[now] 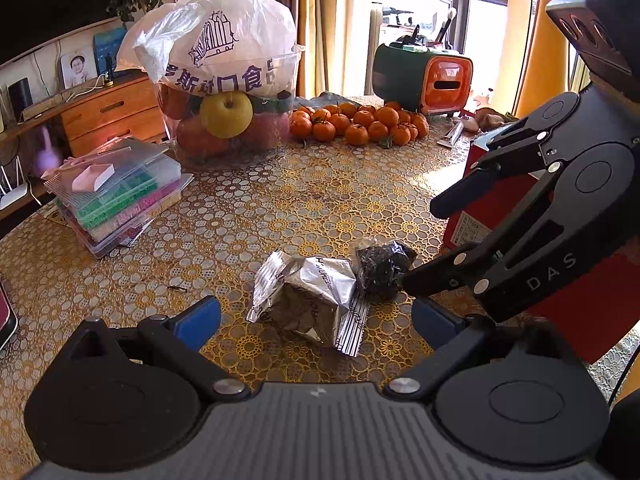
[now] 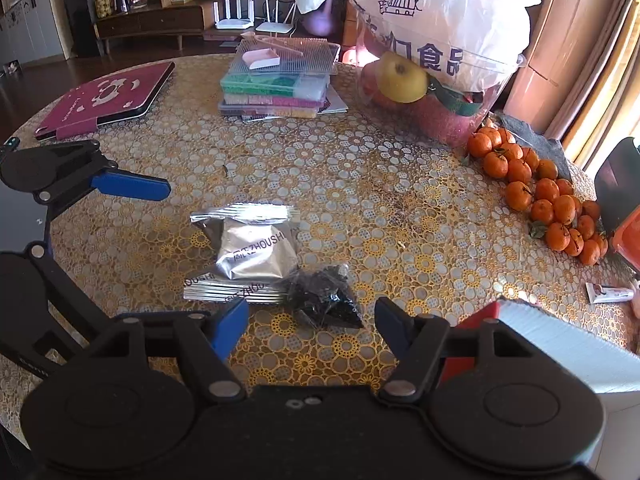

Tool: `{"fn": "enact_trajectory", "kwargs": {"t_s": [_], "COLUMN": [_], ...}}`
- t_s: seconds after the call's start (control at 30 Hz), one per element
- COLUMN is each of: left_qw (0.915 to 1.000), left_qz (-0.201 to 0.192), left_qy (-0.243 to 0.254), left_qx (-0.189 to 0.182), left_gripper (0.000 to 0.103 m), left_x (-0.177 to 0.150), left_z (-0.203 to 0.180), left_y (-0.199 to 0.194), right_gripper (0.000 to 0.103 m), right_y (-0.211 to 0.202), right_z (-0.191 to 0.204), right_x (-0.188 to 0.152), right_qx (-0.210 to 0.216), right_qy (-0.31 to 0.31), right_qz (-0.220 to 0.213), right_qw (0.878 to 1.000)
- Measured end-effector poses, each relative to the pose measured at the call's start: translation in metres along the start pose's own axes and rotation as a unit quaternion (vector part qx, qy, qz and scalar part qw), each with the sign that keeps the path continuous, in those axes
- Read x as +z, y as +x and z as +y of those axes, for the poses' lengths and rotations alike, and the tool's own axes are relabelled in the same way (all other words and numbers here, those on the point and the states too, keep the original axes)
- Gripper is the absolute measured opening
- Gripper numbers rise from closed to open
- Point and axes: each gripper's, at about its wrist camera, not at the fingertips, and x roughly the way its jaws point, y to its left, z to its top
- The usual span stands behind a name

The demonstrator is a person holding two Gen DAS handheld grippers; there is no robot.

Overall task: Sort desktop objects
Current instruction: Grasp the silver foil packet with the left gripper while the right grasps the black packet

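The desk (image 2: 360,184), under its gold flower-patterned cover, carries a good deal: a clear tub of fruit topped with a white printed bag (image 1: 224,64), a stack of clear bead boxes (image 1: 120,196), a spread of mandarins (image 1: 356,122) and a red carton (image 1: 500,208) at the right edge. None of these looks like the present concern. Nearest both cameras lie the silver foil packet (image 2: 256,256) and, touching its corner, the small black crinkled packet (image 2: 324,300).

The right gripper (image 2: 312,320) has its jaws spread wide, level with the black packet and straddling it loosely; in the left wrist view one of its fingertips (image 1: 412,280) sits just against that packet. The left gripper (image 1: 316,320) is likewise wide open and empty, framing the silver packet from the near side.

The step in hand seems to be taking one packet each. To do it well, the right jaws should drop lower and centre on the black packet's bulk, not its thin film edge, and close gently so it doesn't squirt aside or drag the foil packet with it
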Motion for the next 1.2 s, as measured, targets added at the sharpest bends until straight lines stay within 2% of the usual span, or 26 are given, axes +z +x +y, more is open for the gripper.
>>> {"fn": "enact_trajectory", "kwargs": {"t_s": [0.37, 0.73, 0.93, 0.97, 1.07, 1.2], "left_qw": [0.9995, 0.9984, 0.9987, 0.9987, 0.9987, 0.9989], "left_qz": [-0.006, 0.01, 0.019, 0.019, 0.023, 0.024], "left_qy": [0.028, 0.051, 0.041, 0.042, 0.036, 0.026], "left_qx": [-0.013, -0.021, -0.024, -0.023, -0.029, -0.031], "left_gripper": [0.102, 0.099, 0.088, 0.087, 0.077, 0.071], "left_x": [0.0, 0.001, 0.002, 0.003, 0.002, 0.002], "left_z": [0.007, 0.007, 0.007, 0.006, 0.007, 0.008], "left_y": [0.022, 0.041, 0.048, 0.048, 0.051, 0.051], "right_gripper": [0.066, 0.058, 0.057, 0.056, 0.052, 0.046], "right_y": [0.026, 0.05, 0.055, 0.056, 0.059, 0.061], "right_z": [-0.001, -0.002, -0.007, -0.008, -0.01, -0.008], "right_x": [0.02, 0.03, 0.03, 0.03, 0.029, 0.028], "right_qx": [-0.01, -0.001, 0.003, 0.003, 0.005, 0.009], "right_qy": [-0.037, -0.054, -0.039, -0.036, -0.031, -0.031], "right_qz": [0.049, 0.09, 0.095, 0.095, 0.099, 0.101], "right_qw": [0.998, 0.995, 0.995, 0.995, 0.995, 0.994]}}
